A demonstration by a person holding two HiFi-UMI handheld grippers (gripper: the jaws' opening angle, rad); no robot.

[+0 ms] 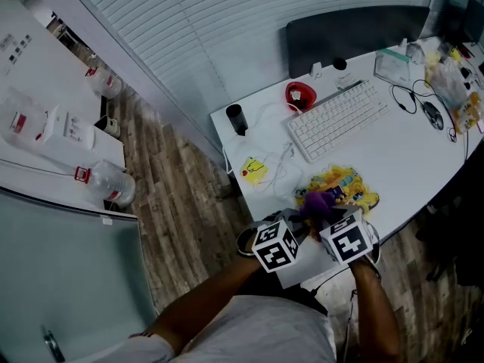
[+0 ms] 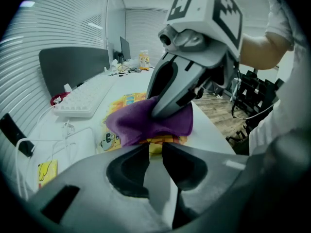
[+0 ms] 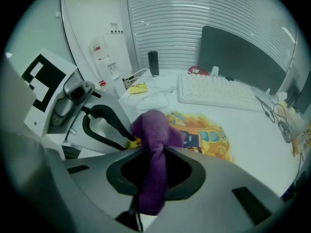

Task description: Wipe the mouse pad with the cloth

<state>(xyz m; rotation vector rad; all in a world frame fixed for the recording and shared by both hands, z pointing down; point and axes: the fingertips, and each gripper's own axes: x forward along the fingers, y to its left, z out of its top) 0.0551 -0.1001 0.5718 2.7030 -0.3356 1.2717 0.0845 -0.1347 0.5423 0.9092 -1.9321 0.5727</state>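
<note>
The purple cloth [image 3: 153, 130] is pinched by the right tool [image 3: 154, 148]; the mouse pad [image 3: 209, 137] edge is clamped by the left tool [image 2: 155, 148].

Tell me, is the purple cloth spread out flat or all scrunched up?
Scrunched up. The purple cloth is bunched into a twisted wad, pinched between the fingers of the right gripper, not lying flat.

Grey left gripper [image 2: 155, 148], right gripper [image 3: 153, 152] (checkered marker cubes [image 1: 274, 246]).
</note>
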